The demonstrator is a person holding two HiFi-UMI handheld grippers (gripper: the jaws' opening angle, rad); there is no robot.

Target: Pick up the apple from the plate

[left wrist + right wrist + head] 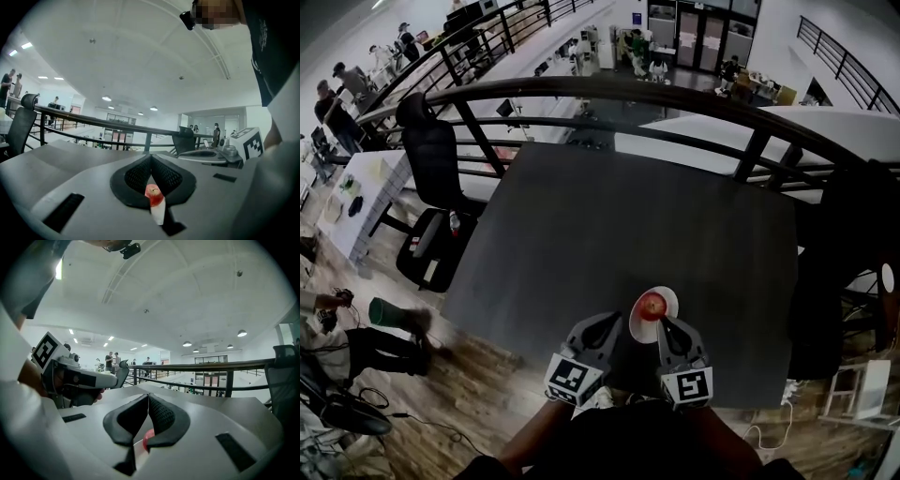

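A red apple (pixel 652 304) sits on a small white plate (pixel 667 295) near the front edge of the dark table (pixel 619 216). My left gripper (pixel 613 321) is just left of the plate and my right gripper (pixel 665 324) is at its near right rim; both are shut and hold nothing. In the left gripper view the apple (pixel 153 191) and plate (pixel 158 213) show below the closed jaw tips (pixel 151 156). The right gripper view shows a red sliver of apple (pixel 147 438) under its closed tips (pixel 148 396), with the left gripper (pixel 77 377) beside it.
A black railing (pixel 609 89) curves round the table's far side. A black office chair (pixel 431 178) stands to the left, another dark chair (pixel 862 225) to the right. A green object (pixel 389 312) lies on the wooden floor. People are standing far off.
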